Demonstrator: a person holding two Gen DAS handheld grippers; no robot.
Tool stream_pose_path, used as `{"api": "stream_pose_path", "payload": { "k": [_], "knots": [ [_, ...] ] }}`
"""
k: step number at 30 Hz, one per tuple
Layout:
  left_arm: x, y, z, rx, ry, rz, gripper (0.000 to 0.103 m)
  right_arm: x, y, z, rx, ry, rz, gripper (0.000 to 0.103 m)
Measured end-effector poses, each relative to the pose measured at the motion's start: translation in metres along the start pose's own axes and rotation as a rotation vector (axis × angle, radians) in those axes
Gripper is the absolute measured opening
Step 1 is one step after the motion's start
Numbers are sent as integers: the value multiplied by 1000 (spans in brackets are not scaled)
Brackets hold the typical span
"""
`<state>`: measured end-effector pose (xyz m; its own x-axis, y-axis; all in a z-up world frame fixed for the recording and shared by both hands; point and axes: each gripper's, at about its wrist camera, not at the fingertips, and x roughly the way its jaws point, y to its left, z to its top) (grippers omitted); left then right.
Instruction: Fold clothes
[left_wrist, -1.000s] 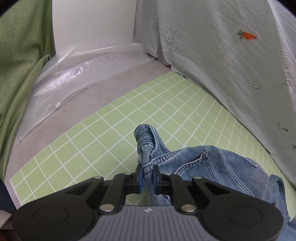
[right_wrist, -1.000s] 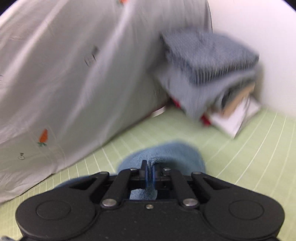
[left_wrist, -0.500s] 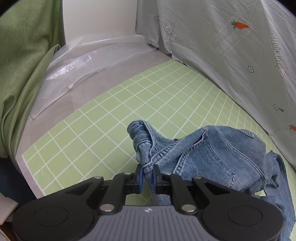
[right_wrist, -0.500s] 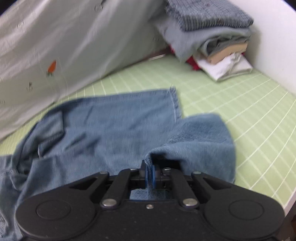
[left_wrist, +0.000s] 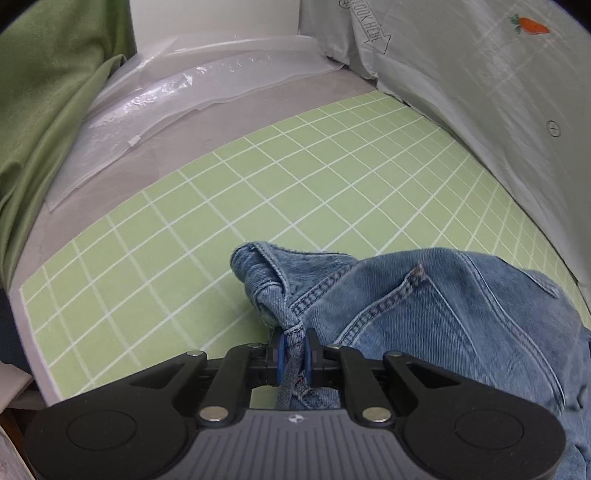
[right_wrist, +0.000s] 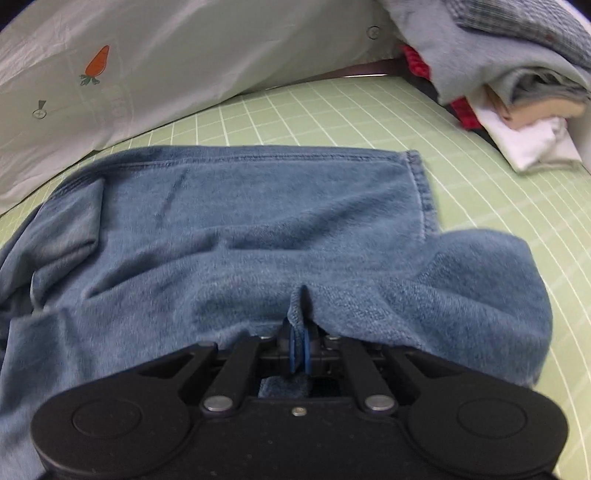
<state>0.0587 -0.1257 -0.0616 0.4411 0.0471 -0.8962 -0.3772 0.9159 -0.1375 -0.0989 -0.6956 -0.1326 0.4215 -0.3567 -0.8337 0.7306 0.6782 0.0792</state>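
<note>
Green grid mat, jeans seemingly lengthwise left-right, both jaws clamping denim.

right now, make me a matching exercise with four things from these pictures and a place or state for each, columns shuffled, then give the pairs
Things:
1. jeans
2. pile of folded clothes
3. clear plastic bags
4. carrot-print sheet

Places or states:
A. stacked in the mat's far right corner
B. hanging along the back edge of the mat
C. pinched by both grippers
D. lying on the grey surface beyond the mat

Pairs: 1-C, 2-A, 3-D, 4-B
</note>
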Motion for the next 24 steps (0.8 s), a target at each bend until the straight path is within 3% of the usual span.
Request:
{"api": "stream_pose_path", "payload": {
  "k": [6, 12, 17, 24],
  "knots": [
    [51, -46, 43, 29, -27, -2, 11, 55, 43, 72, -21, -33, 35, 6],
    [75, -93, 81, 76, -87, -82, 11, 110, 91, 143, -50, -71, 75, 6],
    [42, -82, 87, 84, -156, -104, 11, 64, 66, 100, -50, -76, 20, 5],
    [3, 13, 58, -44, -117, -126, 11, -12, 18, 25, -46, -75, -85, 5]
  ]
}}
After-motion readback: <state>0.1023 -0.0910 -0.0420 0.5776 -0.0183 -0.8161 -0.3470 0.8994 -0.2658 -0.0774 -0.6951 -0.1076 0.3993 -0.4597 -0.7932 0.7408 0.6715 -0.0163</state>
